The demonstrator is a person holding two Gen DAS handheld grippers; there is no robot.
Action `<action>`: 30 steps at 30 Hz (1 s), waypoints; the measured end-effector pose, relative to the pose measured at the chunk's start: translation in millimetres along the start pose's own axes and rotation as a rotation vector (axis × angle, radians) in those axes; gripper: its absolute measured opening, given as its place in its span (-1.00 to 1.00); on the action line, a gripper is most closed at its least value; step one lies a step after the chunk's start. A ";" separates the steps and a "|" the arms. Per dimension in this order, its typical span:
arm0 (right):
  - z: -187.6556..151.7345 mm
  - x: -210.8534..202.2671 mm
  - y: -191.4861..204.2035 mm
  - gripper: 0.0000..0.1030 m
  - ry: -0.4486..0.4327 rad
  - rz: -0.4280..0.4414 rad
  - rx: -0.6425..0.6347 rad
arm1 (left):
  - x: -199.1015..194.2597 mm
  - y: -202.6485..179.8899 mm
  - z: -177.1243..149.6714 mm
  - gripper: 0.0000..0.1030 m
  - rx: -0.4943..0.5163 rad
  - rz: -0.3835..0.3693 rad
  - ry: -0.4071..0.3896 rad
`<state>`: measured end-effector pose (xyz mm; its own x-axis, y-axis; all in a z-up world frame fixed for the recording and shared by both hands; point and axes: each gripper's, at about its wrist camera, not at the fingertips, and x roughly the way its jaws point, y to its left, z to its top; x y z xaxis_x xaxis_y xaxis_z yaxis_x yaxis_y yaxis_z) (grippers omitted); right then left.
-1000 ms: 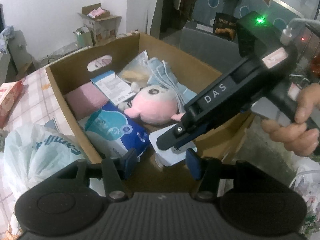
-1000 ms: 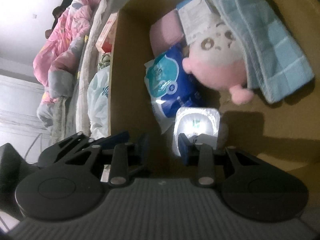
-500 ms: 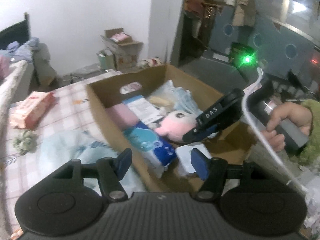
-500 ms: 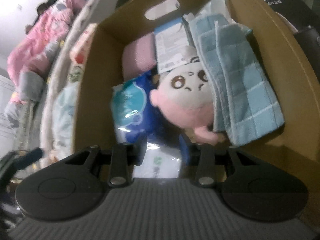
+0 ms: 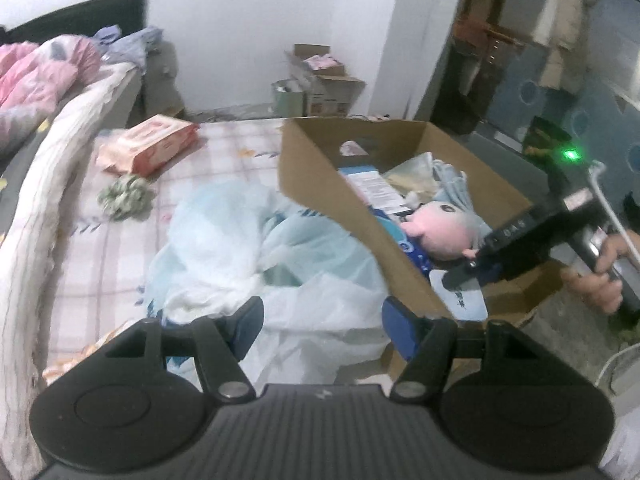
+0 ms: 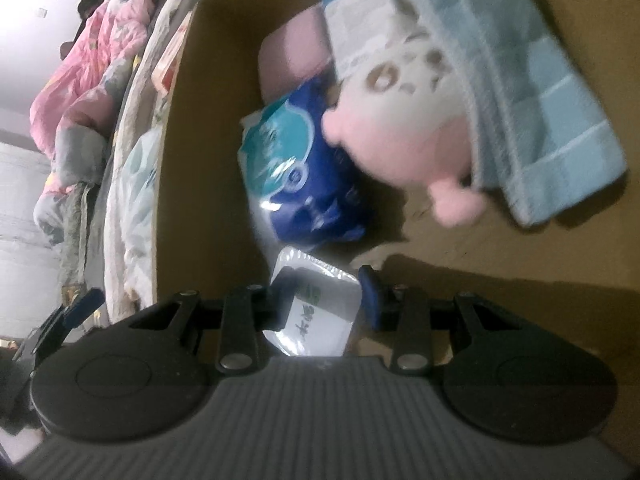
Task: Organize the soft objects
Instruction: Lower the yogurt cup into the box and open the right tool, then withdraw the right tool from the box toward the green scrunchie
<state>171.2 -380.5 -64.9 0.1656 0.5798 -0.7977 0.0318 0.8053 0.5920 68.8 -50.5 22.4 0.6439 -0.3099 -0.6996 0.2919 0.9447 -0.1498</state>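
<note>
A cardboard box (image 5: 320, 184) on the bed holds a pink plush toy (image 5: 436, 230), a blue pack (image 6: 304, 176), a blue checked towel (image 6: 532, 92), a pink pad (image 6: 292, 52) and a white wipes pack (image 6: 316, 312). My right gripper (image 6: 326, 300) is open inside the box, its fingers either side of the white wipes pack; it also shows in the left wrist view (image 5: 464, 280). My left gripper (image 5: 320, 320) is open and empty, above a pale blue plastic bag (image 5: 248, 252) left of the box.
On the checked sheet lie a pink tissue pack (image 5: 154, 144) and a crumpled green cloth (image 5: 126, 196). A pink quilt (image 5: 36, 80) lies at the far left. Cardboard boxes (image 5: 324, 88) stand on the floor by the wall.
My left gripper has drawn back and left, out of the box, now over the plastic bag. My right gripper stays in the box around the white pack.
</note>
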 end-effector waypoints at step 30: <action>26.0 -53.2 195.9 0.15 -0.156 0.082 -0.344 | -37.6 96.8 4.8 0.46 -0.109 0.241 -0.155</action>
<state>194.2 -256.8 96.5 0.3022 0.6398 -0.7066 -0.3163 0.7666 0.5589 76.3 52.1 37.5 0.7882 -0.0801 -0.6102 0.0455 0.9964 -0.0722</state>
